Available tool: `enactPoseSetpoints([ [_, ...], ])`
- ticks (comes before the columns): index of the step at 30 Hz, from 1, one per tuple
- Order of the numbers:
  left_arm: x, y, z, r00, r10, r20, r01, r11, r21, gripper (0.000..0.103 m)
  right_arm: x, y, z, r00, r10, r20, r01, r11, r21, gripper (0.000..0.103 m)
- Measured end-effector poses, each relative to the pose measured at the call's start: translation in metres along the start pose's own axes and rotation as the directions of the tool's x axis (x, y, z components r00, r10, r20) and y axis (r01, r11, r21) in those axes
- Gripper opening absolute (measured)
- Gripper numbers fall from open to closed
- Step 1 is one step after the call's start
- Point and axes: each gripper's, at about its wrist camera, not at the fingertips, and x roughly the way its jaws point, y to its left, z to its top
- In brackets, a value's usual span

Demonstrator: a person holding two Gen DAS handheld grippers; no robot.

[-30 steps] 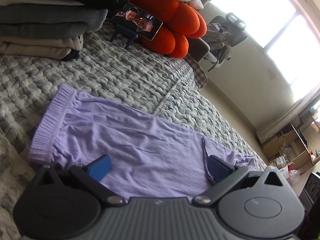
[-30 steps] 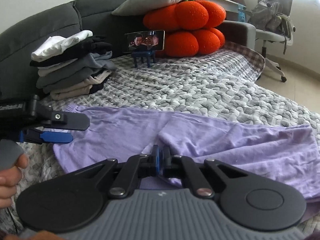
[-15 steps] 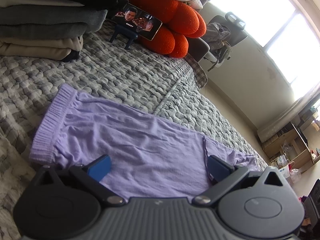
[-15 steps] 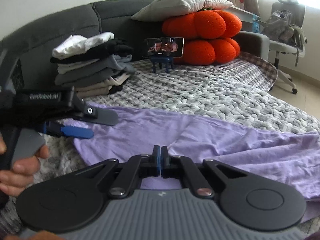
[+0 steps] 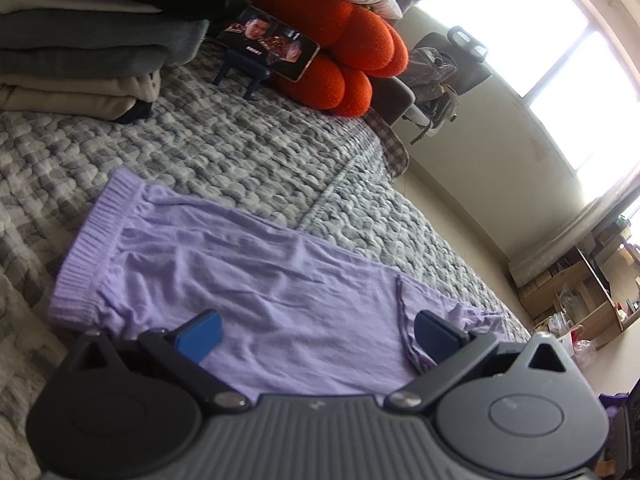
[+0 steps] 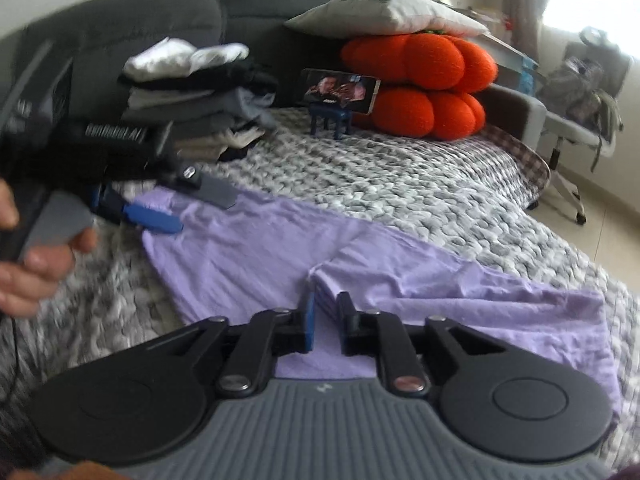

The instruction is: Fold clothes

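We note lilac trousers (image 6: 256, 256) spread flat on the grey quilt — ribbed waistband (image 5: 94, 248) leftward, legs lightly creased.

A home living room: grey sofa (image 6: 168, 12), quilted cover (image 5: 248, 160), orange cushion (image 6: 420, 84), folded clothes pile (image 6: 200, 92).

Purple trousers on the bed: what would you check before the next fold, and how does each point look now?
1. Purple trousers lying flat on the quilt: ok, some wrinkles.
2. Left claw open over the cloth: ok.
3. Right claw let go: ok, its jaws have just been opening, folded edge between them but not pinched.
4. Waistband in view: ok.
5. Far leg ends aligned: cannot tell.
6. Stack of folded clothes apart from the trousers: ok.
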Motion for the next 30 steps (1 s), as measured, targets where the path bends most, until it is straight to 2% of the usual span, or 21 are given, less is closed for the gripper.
enactPoseSetpoints([
  [1,0.0,-0.002,0.001,1.0,-0.003,0.0,0.003,1.0,0.002,0.103,0.001,0.003,0.0,1.0,-0.011,0.011,0.012,1.0,-0.018,0.057],
  [4,0.0,-0.008,0.003,1.0,-0.008,0.0,0.008,1.0,0.013,0.103,0.004,0.008,0.003,0.999,-0.029,0.03,0.03,0.999,-0.037,0.059],
  [6,0.0,-0.011,0.005,1.0,-0.012,0.0,0.012,1.0,0.018,0.103,0.01,0.007,0.005,0.999,-0.037,0.016,0.038,0.999,-0.022,0.051],
  [7,-0.001,-0.012,0.006,1.0,-0.014,-0.001,0.014,1.0,0.02,0.103,0.014,0.006,0.005,0.999,-0.045,0.004,0.045,0.999,-0.018,0.037],
  [12,0.0,-0.014,0.004,1.0,-0.013,-0.011,0.013,0.999,0.031,0.103,0.025,0.002,0.0,0.998,-0.055,-0.019,0.055,0.998,0.012,0.021],
  [13,0.001,-0.013,0.003,1.0,-0.013,-0.016,0.014,1.0,0.027,0.103,0.024,0.0,0.0,0.998,-0.057,-0.011,0.057,0.998,0.026,0.005],
  [17,0.006,-0.012,0.006,0.998,-0.045,-0.043,0.044,0.999,-0.017,0.103,0.013,-0.011,0.005,0.997,-0.069,0.044,0.064,0.992,0.105,0.003],
  [20,0.012,-0.017,0.012,0.99,-0.115,-0.076,0.11,0.992,-0.068,0.103,0.005,-0.016,0.009,0.994,-0.067,0.082,0.054,0.987,0.148,0.003],
  [24,0.035,-0.031,0.018,0.966,-0.217,-0.143,0.196,0.969,-0.15,0.103,-0.002,-0.019,0.013,0.991,-0.071,0.11,0.052,0.985,0.167,0.003],
  [28,0.063,-0.046,0.02,0.949,-0.248,-0.196,0.206,0.956,-0.209,0.102,-0.008,-0.017,0.014,0.988,-0.079,0.136,0.057,0.986,0.155,0.003],
  [30,0.073,-0.057,0.018,0.936,-0.278,-0.217,0.235,0.95,-0.203,0.102,-0.013,-0.014,0.013,0.984,-0.09,0.151,0.069,0.988,0.135,0.003],
])
